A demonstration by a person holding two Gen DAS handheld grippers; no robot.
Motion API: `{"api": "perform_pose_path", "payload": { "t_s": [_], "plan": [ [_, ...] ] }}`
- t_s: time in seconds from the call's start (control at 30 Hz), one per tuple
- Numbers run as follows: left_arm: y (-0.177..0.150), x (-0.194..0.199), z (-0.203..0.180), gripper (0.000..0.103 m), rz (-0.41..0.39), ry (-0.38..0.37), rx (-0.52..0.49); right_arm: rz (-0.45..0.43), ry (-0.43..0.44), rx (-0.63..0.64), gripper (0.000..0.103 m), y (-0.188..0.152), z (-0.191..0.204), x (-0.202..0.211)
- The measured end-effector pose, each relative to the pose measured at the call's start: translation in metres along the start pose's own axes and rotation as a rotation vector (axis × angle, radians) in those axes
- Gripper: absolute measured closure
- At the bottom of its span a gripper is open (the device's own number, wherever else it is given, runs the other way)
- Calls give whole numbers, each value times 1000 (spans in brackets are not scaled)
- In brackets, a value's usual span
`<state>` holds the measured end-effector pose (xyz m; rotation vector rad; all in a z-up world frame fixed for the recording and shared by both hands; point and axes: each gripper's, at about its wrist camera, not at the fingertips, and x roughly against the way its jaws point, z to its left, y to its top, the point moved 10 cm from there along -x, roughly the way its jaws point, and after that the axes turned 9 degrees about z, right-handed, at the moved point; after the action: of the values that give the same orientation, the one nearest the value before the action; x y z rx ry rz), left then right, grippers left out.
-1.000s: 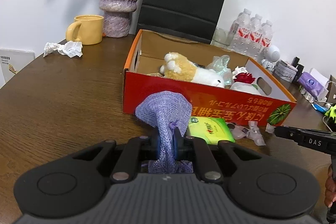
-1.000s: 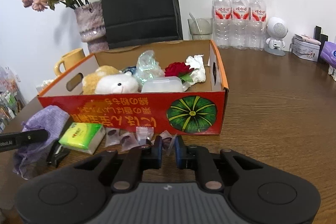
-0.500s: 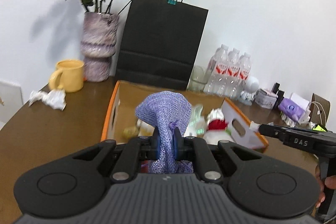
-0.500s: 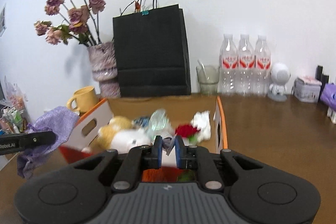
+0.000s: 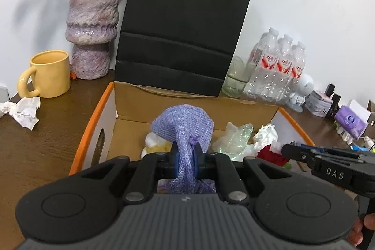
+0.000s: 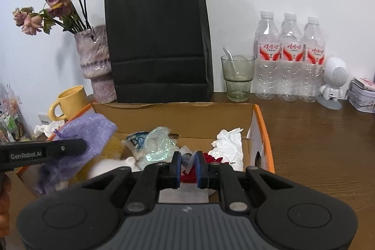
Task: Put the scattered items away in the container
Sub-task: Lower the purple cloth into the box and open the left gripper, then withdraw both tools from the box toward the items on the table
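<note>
I count one purple mesh drawstring pouch (image 5: 185, 132), upright, mouth down | my left gripper (image 5: 185, 159) clamps its neck over the orange-rimmed cardboard box (image 5: 98, 123) | my right gripper (image 6: 188, 164) pinches one small clear wrapper (image 6: 189, 159).

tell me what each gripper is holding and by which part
Left gripper: purple mesh pouch, pinched at its cinched neck. Right gripper: a small clear plastic wrapper; which part is unclear.

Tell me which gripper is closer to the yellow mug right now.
Left. The left gripper, shut on the purple mesh pouch, hangs over the box's mug-side half. The right gripper hangs over the far half, away from the yellow mug.
</note>
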<state>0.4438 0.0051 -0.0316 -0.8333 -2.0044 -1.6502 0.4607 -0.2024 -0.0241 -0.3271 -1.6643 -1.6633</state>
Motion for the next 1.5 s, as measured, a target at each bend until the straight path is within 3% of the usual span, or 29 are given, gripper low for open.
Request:
{"api": "perform_pose_path", "payload": {
  "t_s": [0.03, 0.1, 0.13, 0.17, 0.2, 0.23, 0.53, 1.0, 1.5],
  "plan": [
    [-1, -2, -1, 87, 8, 2, -6, 1, -2, 2, 90, 1, 0, -2],
    [-3, -2, -1, 51, 17, 17, -13, 10, -5, 3, 83, 0, 0, -2],
    [-3, 0, -1, 20, 14, 35, -11, 22, -2, 4, 57, 0, 0, -2],
    [-1, 2, -1, 1, 2, 61, -10, 34, 0, 2, 19, 0, 0, -2],
    [1, 6, 0, 0, -15, 86, -15, 38, -4, 4, 5, 0, 1, 0],
    [2, 9, 0, 0, -27, 102, -25, 32, -12, 16, 1, 0, 2, 3],
    [4, 17, -3, 0, -26, 142, -46, 35, -35, 54, 0, 3, 10, 16],
    [1, 18, -9, 0, -25, 143, -74, 49, -41, 49, 0, 3, 8, 18],
    [-23, 72, -18, 0, -68, 121, -54, 5, -41, 24, 0, -15, 17, 68]
  ]
}}
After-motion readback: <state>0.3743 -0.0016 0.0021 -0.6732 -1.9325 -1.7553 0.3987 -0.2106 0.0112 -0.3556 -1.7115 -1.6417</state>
